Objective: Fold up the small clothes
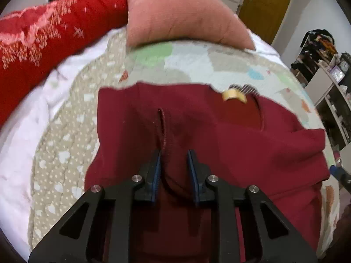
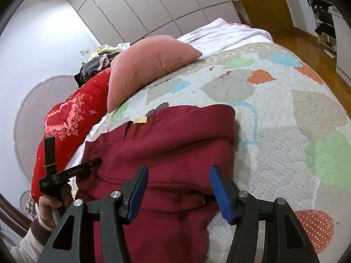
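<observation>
On the bed, atop a quilt point(image 2: 274, 118) patched with coloured hearts and dotted beige, lies a dark red garment point(image 2: 166, 140), partly folded, with its bulk on the near side of the quilt. A tan sewn-in label point(image 1: 233, 95) sits at the garment's far edge, at the neck opening; whatever is printed on it is too blurred to read. Beyond the garment, a pink ribbed cushion point(image 1: 182, 15) rests on the quilt, and beside the cushion, on its left, lies a bright red padded cover point(image 1: 43, 32) embroidered in pink and white. Behind that cover a heap of mixed clothes point(image 2: 98, 63) is piled.

The left gripper point(image 1: 174, 153) is low over the near part of the garment, jaws a little apart with a stitched hem edge and a bunched fold of cloth lying between them; whether they pinch it cannot be told. From the right wrist view this gripper shows at the garment's left edge, with small white lettering on its black body that is too small to read.

The right gripper point(image 2: 178, 171) hovers over the garment's near folded edge, jaws spread wide and holding nothing.

Past the bed stand white wardrobe doors point(image 2: 153, 4) and a wooden door point(image 1: 266, 4).
</observation>
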A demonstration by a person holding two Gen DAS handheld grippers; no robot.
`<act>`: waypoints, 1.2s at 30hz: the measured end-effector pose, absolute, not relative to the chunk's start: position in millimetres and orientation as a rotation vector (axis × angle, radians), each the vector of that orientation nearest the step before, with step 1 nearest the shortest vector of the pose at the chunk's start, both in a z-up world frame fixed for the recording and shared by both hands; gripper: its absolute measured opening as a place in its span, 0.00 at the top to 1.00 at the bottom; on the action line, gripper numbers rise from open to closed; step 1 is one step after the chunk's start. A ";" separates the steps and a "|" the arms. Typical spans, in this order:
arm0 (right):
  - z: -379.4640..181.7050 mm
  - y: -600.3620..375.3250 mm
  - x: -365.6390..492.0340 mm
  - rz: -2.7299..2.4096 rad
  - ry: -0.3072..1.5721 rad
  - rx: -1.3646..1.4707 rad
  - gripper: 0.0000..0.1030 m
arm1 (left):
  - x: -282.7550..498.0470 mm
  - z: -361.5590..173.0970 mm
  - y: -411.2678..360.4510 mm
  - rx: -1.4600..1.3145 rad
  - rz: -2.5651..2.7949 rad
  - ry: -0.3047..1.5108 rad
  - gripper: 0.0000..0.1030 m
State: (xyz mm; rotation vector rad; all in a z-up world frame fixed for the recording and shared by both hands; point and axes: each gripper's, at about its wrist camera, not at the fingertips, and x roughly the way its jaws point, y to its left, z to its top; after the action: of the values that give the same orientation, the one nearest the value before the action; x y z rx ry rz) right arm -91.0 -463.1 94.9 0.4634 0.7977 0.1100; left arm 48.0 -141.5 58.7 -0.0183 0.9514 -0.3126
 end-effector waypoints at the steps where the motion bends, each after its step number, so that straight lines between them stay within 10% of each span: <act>1: 93.8 -463.3 -89.9 0.106 0.801 0.462 0.45 | 45.9 62.9 -141.4 -0.014 -0.315 0.933 0.78; 19: 90.8 -452.7 -68.9 0.104 0.818 0.432 0.45 | 38.2 72.6 -134.5 -0.021 -0.455 0.911 0.91; 29: 86.0 -456.1 -71.3 0.114 0.824 0.450 0.45 | 52.9 48.1 -140.9 -0.057 -0.431 0.992 0.74; 36: 87.7 -455.5 -67.5 0.100 0.818 0.432 0.45 | 42.1 73.5 -120.3 -0.102 -0.445 0.930 0.89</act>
State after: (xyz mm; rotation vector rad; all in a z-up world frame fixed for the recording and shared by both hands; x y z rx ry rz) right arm -67.5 -455.5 87.7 0.4323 0.8184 0.0995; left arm 42.1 -120.3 73.5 -0.1023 0.9298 -0.4447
